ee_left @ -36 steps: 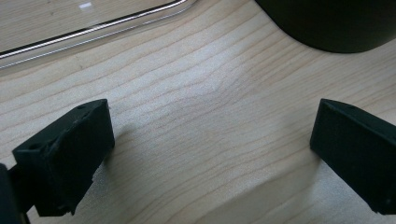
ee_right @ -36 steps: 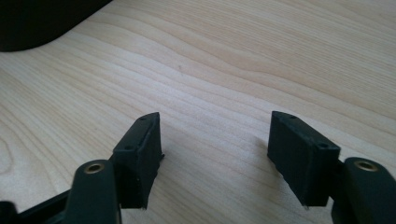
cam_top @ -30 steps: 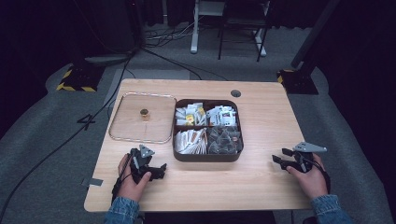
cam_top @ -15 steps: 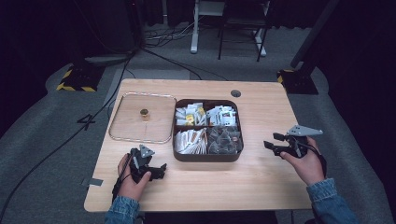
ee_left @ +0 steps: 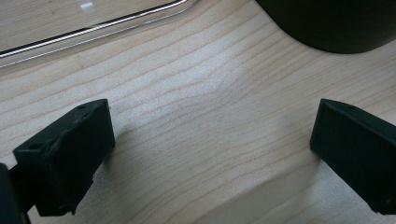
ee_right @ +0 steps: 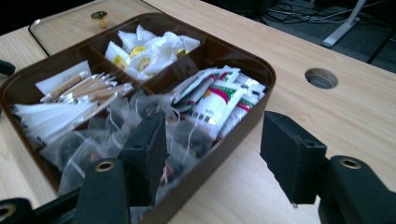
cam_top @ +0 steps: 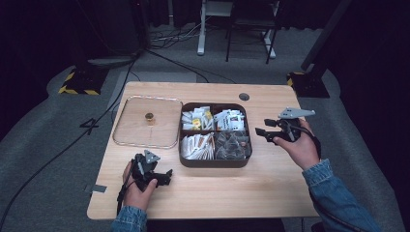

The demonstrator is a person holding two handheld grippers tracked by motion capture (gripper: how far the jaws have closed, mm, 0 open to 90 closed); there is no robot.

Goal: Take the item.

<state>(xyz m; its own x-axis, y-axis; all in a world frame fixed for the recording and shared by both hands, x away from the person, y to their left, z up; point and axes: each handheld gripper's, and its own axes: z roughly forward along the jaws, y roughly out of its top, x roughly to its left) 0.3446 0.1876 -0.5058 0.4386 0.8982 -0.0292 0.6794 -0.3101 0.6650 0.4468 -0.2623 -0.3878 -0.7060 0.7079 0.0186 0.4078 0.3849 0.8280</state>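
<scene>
A dark brown tray (cam_top: 212, 162), rounded corners, smooth plastic-looking wall, is seen at the table centre, split into four compartments. Far-left compartment: crinkled white sachets w/ yellow marks (cam_top: 196, 118); far-right: glossy white packets w/ red and green print (cam_top: 229, 120); near-left: flat paper sachets and thin sticks (cam_top: 197, 145); near-right: translucent mesh pyramid bags (cam_top: 231, 144), dark contents inside. The right gripper (cam_top: 267, 133) is held above the table just right of the tray, near its right wall but apart from it; jaws are spread, nothing between them, and have just been narrowing slightly. In the right gripper view the matte black blocky jaws straddle the tray's nearest corner, w/ the mesh bags just beyond. The left gripper (cam_top: 164, 178) is rested low at the near-left, close to the tray's near-left corner, not touching; jaws are wide apart, bare wood grain between them in the left gripper view. A clear lid (cam_top: 126, 137), rounded rectangle w/ raised rim and a small brass-coloured knob (cam_top: 150, 117), is laid flat left of the tray, edges almost meeting. The table (cam_top: 241, 193) is pale wood w/ fine grain; a round cable hole (cam_top: 244, 96) is set at the far side. Open room: a broad bare strip along the near edge btw. the hands, and a strip right of the tray.
</scene>
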